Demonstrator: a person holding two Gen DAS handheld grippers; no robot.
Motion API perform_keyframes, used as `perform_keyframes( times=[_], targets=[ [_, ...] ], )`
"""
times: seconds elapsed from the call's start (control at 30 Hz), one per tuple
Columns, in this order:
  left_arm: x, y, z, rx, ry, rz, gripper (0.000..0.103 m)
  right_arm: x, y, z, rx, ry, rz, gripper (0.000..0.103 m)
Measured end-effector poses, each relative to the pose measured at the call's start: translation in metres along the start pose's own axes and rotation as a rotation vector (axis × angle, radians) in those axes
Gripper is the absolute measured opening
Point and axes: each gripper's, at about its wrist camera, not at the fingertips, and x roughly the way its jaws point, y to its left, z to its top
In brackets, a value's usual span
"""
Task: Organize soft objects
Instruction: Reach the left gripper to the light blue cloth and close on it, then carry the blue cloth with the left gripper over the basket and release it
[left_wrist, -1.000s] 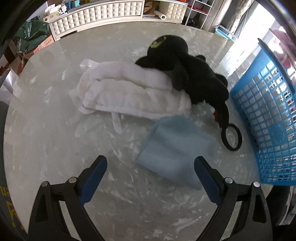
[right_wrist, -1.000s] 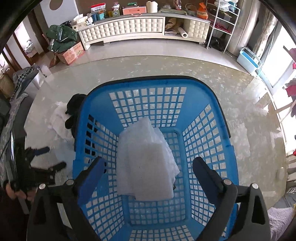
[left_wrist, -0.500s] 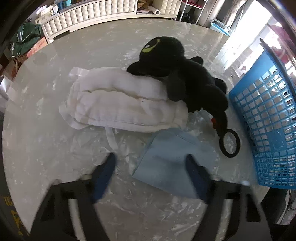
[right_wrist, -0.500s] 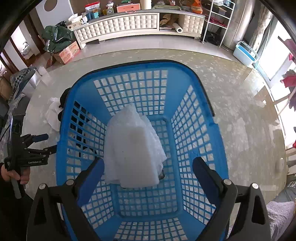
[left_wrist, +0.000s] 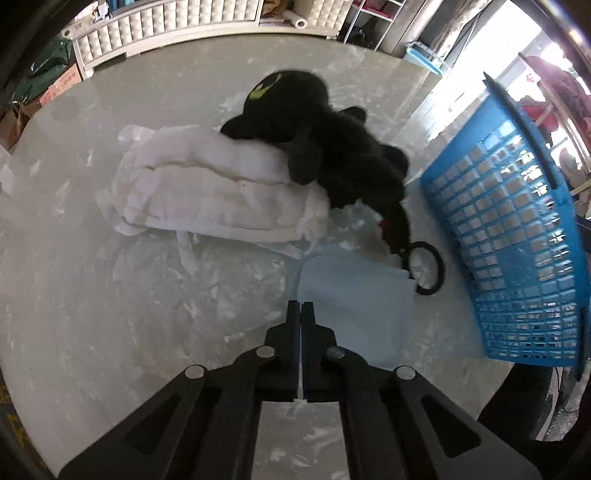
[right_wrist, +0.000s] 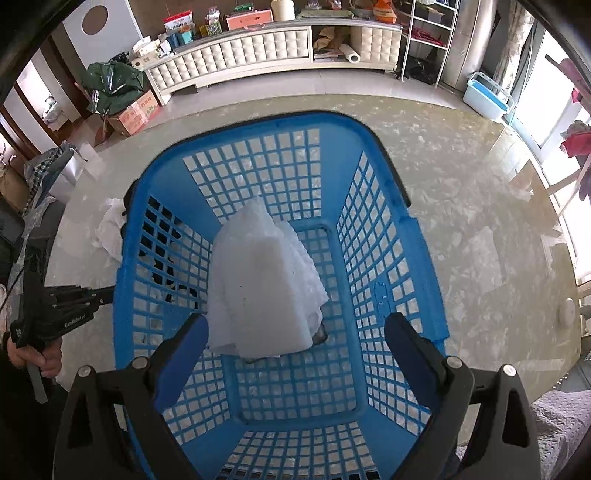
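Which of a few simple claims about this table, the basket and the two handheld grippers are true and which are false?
1. The blue basket holds a white cloth. True.
2. The black plush toy is inside the basket. False: it lies on the table, partly on a folded white towel.
3. The left gripper is shut. True: its jaws meet at the edge of a light blue cloth; whether they pinch it cannot be told.
4. The right gripper is clamped on the white cloth. False: its jaws stand wide apart above the basket.
5. A black ring lies beside the light blue cloth. True.
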Motion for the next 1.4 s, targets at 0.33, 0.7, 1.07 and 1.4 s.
perform_keyframes(
  times=[0.33, 0.7, 1.07, 1.4],
  targets=[
    [-0.058, -0.028, -0.023, 0.027, -0.099, 0.0, 0.0, -0.021, -0.003, -0.011, -0.002, -0.018, 0.01, 0.096],
    [-0.1, -0.052, -0.021, 0.061, -0.158, -0.018, 0.0, -0.031, -0.01, -0.028, -0.002, -0.019, 0.018, 0.096],
    [-0.173, -0.094, 0.005, 0.127, -0.294, -0.037, 0.0, -0.038, -0.015, -0.044, -0.007, -0.016, 0.061, 0.096],
    [-0.221, -0.156, 0.059, 0.24, -0.4, -0.043, 0.0, -0.049, -0.032, -0.05, 0.026, -0.043, 0.112, 0.096]
  ],
)
